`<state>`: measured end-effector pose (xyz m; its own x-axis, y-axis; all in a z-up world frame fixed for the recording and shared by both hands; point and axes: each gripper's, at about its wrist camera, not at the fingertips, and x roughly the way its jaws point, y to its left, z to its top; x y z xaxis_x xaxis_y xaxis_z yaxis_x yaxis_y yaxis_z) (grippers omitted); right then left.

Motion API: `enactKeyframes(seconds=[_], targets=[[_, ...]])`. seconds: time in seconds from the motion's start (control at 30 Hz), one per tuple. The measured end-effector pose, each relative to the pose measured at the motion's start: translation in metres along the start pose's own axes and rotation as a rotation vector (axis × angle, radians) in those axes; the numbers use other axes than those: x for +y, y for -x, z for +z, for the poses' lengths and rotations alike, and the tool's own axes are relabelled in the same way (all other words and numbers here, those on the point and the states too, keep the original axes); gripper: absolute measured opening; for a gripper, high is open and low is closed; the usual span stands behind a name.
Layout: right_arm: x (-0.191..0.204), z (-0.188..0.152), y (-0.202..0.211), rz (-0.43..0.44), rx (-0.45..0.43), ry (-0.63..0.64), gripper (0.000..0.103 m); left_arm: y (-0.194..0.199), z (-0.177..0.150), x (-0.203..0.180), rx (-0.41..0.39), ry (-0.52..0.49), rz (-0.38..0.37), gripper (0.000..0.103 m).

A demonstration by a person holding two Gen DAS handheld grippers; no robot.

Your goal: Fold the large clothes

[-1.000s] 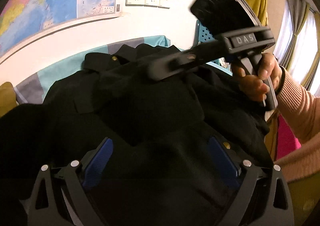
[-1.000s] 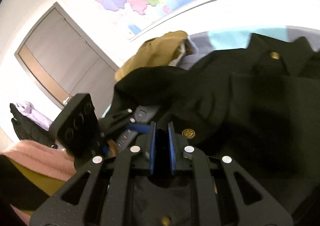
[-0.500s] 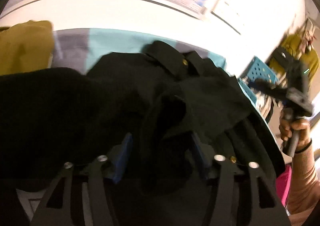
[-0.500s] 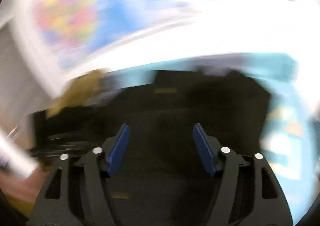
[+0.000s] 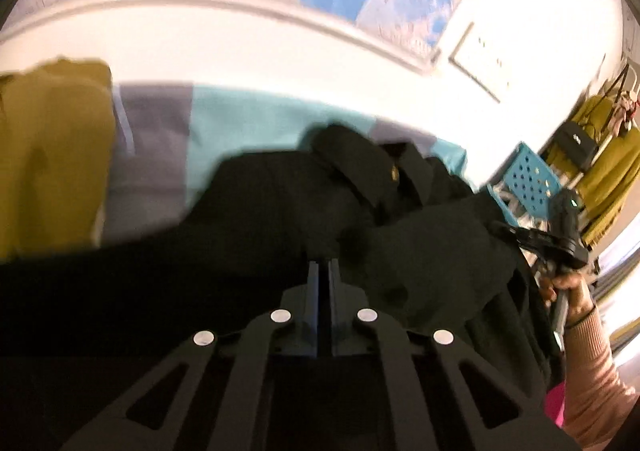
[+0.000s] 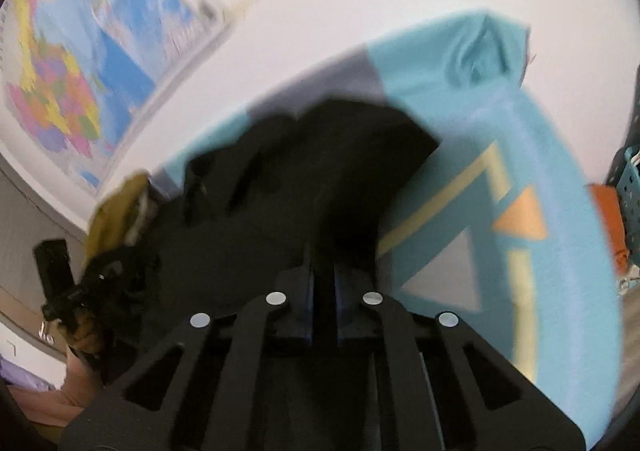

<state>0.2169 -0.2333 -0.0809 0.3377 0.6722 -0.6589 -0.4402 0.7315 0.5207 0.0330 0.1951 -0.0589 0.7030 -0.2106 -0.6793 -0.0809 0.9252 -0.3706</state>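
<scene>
A large black coat (image 5: 280,203) with gold buttons lies crumpled on a teal and grey bed cover (image 5: 248,119). My left gripper (image 5: 323,269) sits low on its near side, jaws closing tight on a raised fold of black cloth. In the right wrist view the same coat (image 6: 320,155) spreads out from the jaws, and my right gripper (image 6: 322,265) is closing on its near right edge, with dark fabric pinched between the blue pads (image 6: 307,291). A hand (image 5: 568,287) carries the right gripper at the coat's far right side.
A mustard garment (image 5: 52,155) lies heaped at the left end of the bed. At the right end stands a blue perforated basket (image 5: 528,179), with more mustard clothing hanging behind it. A wall map (image 6: 80,91) hangs above the bed. Bare patterned cover (image 6: 540,155) lies right of the coat.
Both grippers stood open over the coat half a second ago and have clamped down on its cloth. The right gripper swung from the coat's middle out to its right edge.
</scene>
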Motion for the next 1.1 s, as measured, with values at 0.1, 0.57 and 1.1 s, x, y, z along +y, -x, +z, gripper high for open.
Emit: enactKeyframes(seconds=[0.1, 0.57, 1.1], targets=[[-0.007, 0.008, 0.033, -0.036, -0.104, -0.002, 0.006, 0.021, 0.02, -0.003, -0.106, -0.022, -0.015, 0.002], [-0.033, -0.004, 0.016, -0.099, -0.019, -0.029, 0.028, -0.029, -0.012, -0.041, 0.123, -0.357, 0.089, 0.066], [0.072, -0.004, 0.027, -0.083, -0.091, 0.243, 0.043, -0.045, 0.02, -0.034, 0.055, -0.376, 0.26, 0.044]])
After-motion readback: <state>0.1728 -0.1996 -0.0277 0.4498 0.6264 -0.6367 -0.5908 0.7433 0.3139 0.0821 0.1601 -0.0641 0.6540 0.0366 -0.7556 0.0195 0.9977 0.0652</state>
